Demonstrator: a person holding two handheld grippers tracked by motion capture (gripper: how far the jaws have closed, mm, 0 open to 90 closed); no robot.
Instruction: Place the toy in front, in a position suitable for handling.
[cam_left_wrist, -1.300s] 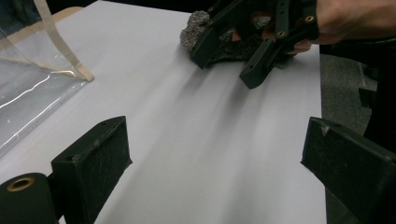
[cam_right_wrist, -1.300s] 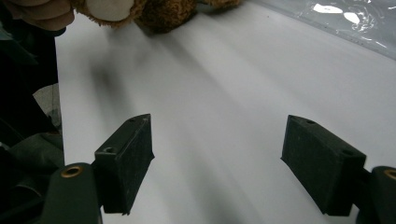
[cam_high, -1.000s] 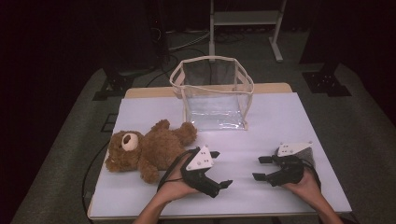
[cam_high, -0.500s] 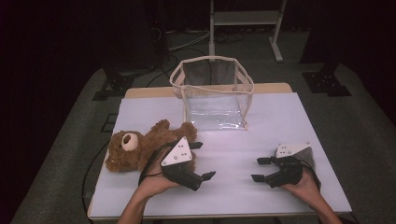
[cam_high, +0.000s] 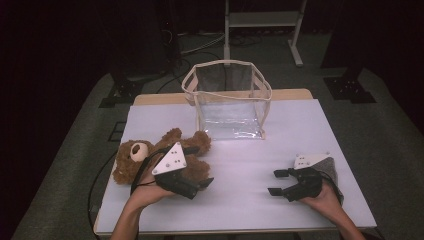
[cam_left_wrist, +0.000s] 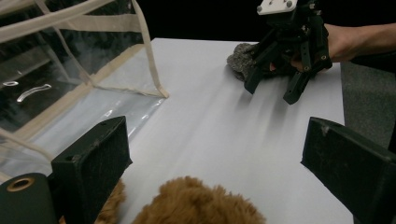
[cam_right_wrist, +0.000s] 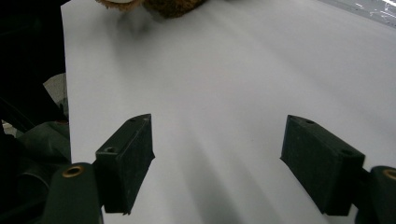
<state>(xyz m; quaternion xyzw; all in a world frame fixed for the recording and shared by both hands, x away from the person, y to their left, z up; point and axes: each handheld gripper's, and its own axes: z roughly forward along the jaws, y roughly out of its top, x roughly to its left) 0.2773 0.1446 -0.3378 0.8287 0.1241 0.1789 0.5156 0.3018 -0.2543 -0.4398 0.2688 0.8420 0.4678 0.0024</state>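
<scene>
Left gripper (cam_high: 199, 165) hovering over the bear (cam_high: 150, 157), jaws spread wide, nothing between them. Right gripper (cam_high: 278, 183) low over the table (cam_high: 240, 160), also gaping, empty. Bear lying at the left, near the clear bag (cam_high: 227, 102). Likely slip — pinching only fur, or snagging the bag's rim on the lift.

The high view looks forward and down from the person's side, taking in the whole white table (cam_high: 240, 165). Each gripper view sits low and close to that tabletop — both also catch the brown teddy bear (cam_left_wrist: 196, 203) at their edges.
</scene>
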